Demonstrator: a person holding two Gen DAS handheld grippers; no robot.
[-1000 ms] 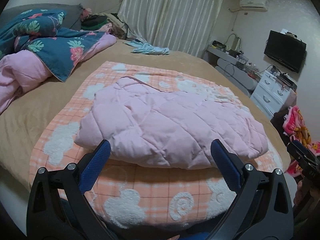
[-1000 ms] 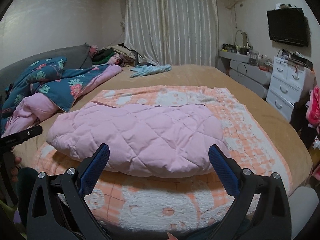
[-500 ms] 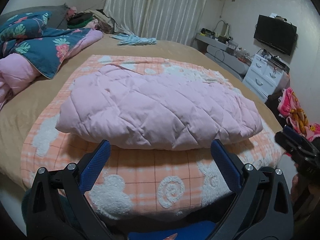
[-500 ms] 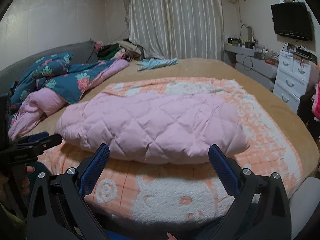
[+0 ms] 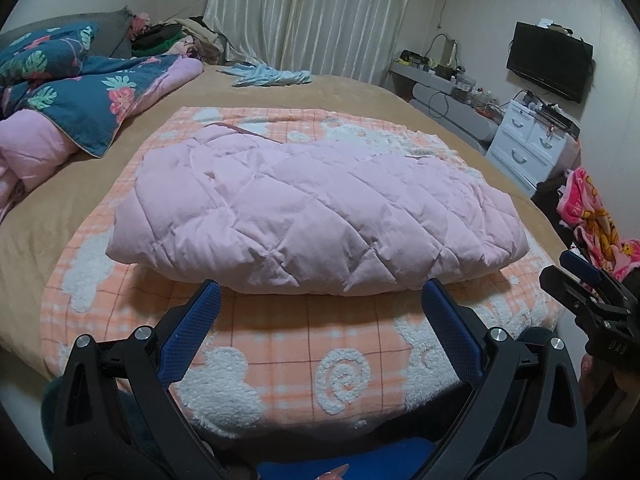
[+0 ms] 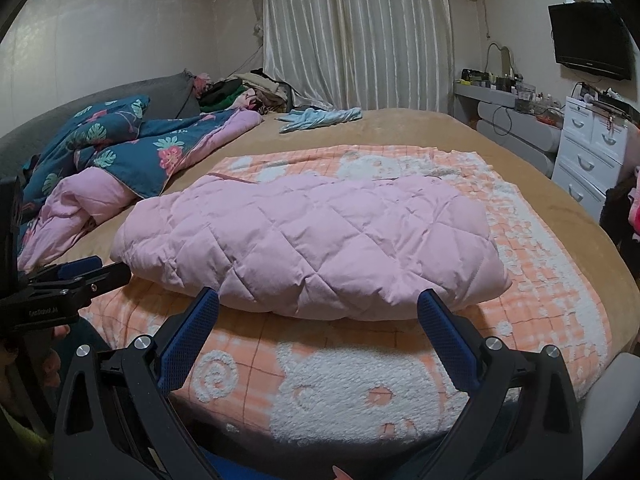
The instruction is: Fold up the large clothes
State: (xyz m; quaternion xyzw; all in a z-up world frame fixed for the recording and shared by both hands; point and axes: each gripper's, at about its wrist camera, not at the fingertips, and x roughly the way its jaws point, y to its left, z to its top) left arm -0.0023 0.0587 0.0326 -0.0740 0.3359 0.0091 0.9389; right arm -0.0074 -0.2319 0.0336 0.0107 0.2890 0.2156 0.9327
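Left wrist view: the left claw (image 5: 320, 300) is spread wide and grasps nothing, its blue fingertips (image 5: 198, 312) hanging just short of the near edge of the pink quilted garment (image 5: 312, 208). The garment lies folded into a thick, puffy bundle on the orange checked blanket (image 5: 288, 356), which is laid over the tan bed (image 5: 48, 208). The bundle sits ahead of the claw, between its two fingers in line of sight but apart from both. At the right edge, the right claw (image 5: 580, 272) shows from the side, low beside the blanket's corner. A floral blue duvet (image 5: 80, 96) is heaped at the left of the bed, and a light blue cloth (image 5: 272, 76) lies far back near the curtain (image 5: 312, 16).

Right wrist view: the right claw (image 6: 318, 300) is likewise released and empty, its tips just before the folded garment (image 6: 312, 240), not touching it. The garment rests on the blanket (image 6: 360, 392), centred slightly left of the claw's gap. The left claw (image 6: 80, 272) enters from the left edge, near the garment's left end but apart from it
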